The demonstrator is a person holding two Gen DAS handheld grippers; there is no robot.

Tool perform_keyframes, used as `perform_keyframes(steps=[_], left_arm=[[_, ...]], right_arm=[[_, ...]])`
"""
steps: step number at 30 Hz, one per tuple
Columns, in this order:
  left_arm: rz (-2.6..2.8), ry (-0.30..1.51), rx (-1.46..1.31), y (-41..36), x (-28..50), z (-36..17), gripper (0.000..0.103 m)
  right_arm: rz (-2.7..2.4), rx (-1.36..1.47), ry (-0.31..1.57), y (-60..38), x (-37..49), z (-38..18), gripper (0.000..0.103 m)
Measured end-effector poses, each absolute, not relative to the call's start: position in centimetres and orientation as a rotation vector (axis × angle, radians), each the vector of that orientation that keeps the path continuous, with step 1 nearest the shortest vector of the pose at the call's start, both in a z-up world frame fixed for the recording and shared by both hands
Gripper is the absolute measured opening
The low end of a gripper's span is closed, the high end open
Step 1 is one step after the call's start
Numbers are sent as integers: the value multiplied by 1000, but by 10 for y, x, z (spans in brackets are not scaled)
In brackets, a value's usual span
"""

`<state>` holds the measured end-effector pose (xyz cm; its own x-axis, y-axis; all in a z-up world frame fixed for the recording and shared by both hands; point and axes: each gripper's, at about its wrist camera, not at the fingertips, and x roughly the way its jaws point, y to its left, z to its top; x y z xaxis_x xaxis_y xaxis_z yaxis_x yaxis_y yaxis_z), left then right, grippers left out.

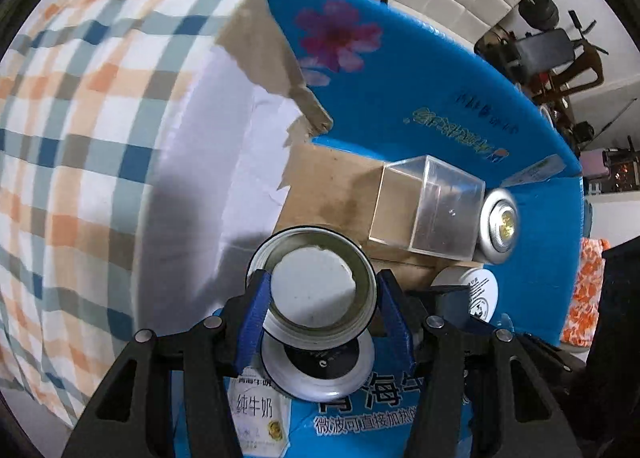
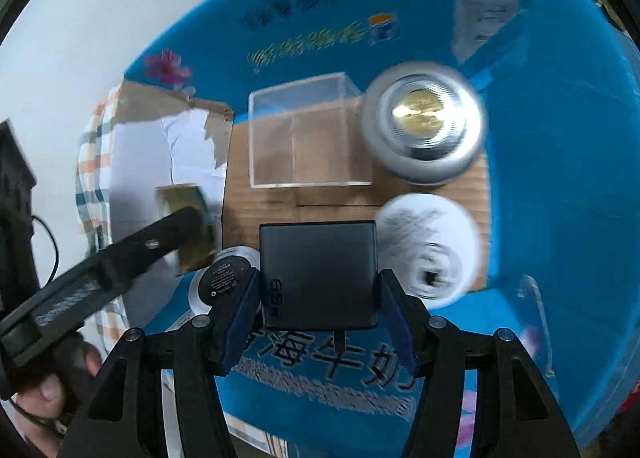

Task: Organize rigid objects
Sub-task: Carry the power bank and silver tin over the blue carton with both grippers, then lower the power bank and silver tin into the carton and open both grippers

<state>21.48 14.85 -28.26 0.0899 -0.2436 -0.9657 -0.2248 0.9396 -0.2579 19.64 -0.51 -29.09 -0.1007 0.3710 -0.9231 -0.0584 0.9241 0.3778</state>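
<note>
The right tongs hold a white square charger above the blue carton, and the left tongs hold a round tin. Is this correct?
One detail is wrong: the charger is black, not white. The right wrist view shows the right tongs shut on its sides above the blue carton. The left wrist view shows the left tongs holding the round tin, as you say.

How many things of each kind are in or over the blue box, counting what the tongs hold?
Clear plastic cube: 1
Silver push light: 1
White round lid: 1
Black-topped jar: 1
Black square block, held by the right tongs: 1
Tape roll, held by the left tongs: 1
Total: 6
</note>
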Motion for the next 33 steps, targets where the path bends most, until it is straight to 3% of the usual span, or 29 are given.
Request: perform_keyframes(steps=[8,17,21,33], left_arm=[[-59,1531,-388,145,220,-302,52],[-68,1593,-507,157,222,-314,55],[-85,1600,-606,162,225,-316,69],[-26,1573,-578,157,224,-308,70]], right_arm=[[301,131,1611,16,204,-297,62],[291,200,1595,10,218,-298,64],[312,185,1595,17,211,-305,64],[276,258,1532,39,198,-320,64]])
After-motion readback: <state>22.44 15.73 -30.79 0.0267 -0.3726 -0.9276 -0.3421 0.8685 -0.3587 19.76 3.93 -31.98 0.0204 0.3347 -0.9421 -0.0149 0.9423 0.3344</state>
